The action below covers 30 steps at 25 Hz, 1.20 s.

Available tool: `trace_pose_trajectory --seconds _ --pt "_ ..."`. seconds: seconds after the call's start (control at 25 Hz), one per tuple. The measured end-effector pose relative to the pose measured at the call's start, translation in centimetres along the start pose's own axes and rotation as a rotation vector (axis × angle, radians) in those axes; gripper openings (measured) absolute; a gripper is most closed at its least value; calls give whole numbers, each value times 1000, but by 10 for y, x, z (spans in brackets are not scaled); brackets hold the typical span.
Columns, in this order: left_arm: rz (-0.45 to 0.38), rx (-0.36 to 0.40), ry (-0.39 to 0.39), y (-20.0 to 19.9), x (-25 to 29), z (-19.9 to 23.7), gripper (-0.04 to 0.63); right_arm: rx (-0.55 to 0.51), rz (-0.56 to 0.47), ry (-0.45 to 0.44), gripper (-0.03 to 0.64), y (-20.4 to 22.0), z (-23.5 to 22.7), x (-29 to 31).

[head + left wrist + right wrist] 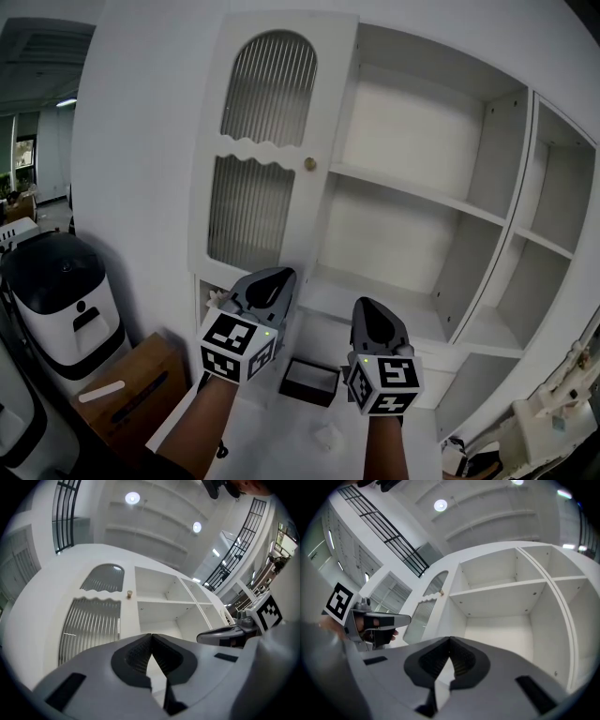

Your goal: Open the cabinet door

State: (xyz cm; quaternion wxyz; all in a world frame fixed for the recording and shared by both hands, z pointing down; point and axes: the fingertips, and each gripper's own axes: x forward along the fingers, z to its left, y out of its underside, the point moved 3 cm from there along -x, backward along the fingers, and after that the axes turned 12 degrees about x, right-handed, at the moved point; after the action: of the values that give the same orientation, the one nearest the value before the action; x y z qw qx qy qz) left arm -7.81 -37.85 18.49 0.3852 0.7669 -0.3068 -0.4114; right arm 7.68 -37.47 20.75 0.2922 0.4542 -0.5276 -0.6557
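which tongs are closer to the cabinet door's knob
Left. The left tongs are below the round knob on the cabinet door; the right tongs are lower and further right.

left tool [278,277]: jaws together, empty | right tool [367,307]: jaws together, empty | both tilted upward

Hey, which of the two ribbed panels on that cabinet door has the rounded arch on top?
The upper ribbed panel, above the knob: its top is a smooth arch. The lower ribbed panel has a wavy top edge instead.
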Motion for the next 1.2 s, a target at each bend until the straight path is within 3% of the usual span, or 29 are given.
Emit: trace_pose_trajectory --seconds 0.6,0.76,1.2 --pt "-103 98 -66 -73 14 32 9 -47 -119 -30 20 -84 3 22" --pt "-91 144 -72 -70 15 30 9 -64 -132 -18 20 -87 4 21" --pt "-66 145 -58 -66 25 37 11 -65 -120 -19 20 -80 0 23"
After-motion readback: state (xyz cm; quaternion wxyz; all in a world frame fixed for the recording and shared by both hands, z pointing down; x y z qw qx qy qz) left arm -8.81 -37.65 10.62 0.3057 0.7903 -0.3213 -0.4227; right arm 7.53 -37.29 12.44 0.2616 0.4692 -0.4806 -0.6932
